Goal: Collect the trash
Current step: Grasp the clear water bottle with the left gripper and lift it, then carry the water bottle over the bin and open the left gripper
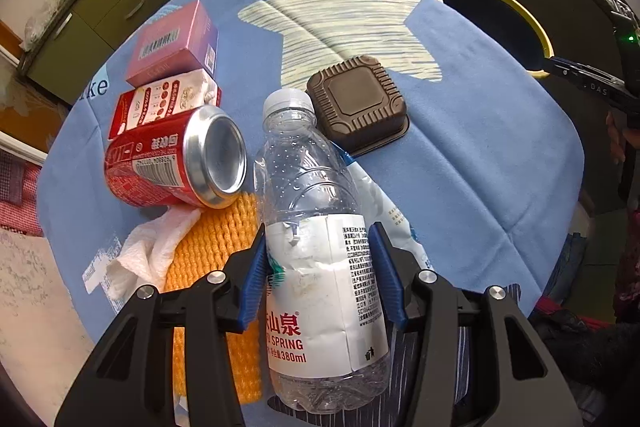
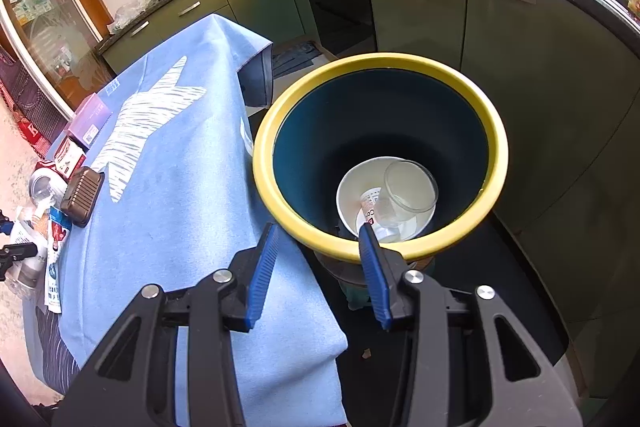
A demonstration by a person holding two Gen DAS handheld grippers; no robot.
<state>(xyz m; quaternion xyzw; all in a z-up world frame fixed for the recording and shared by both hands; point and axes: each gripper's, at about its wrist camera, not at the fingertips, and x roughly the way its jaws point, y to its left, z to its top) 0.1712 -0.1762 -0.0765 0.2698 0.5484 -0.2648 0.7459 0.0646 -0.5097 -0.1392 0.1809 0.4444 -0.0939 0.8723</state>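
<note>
Between the blue pads of the left tool [image 1: 318, 267] lies a clear plastic water bottle [image 1: 316, 267], its long axis running straight along the tool, white cap pointing away toward the far side of the worktop [image 1: 480, 155]. Both pads sit against the labelled middle of the bottle, jaws about half open and closed on it, though how firm the grip is cannot be judged. Around it lie other trash: a red can [image 1: 172, 163] on its side to the left, an orange foam net [image 1: 216, 247] and crumpled tissue [image 1: 148, 251] beneath, 2 cartons [image 1: 172, 67] behind, a brown square tray [image 1: 356, 103] just beyond the cap. Far right and beyond the worktop edge stands the yellow-rimmed bin [image 1: 500, 23].

Seen from the right wrist, the right tool [image 2: 318, 263] hangs above the near rim of the bin [image 2: 272, 163], jaws partly open and holding nothing. A white bowl and clear cup [image 2: 404, 191] already rest inside. So the bottle must travel rightward across the cloth to the bin, which the right hand is nearer.
</note>
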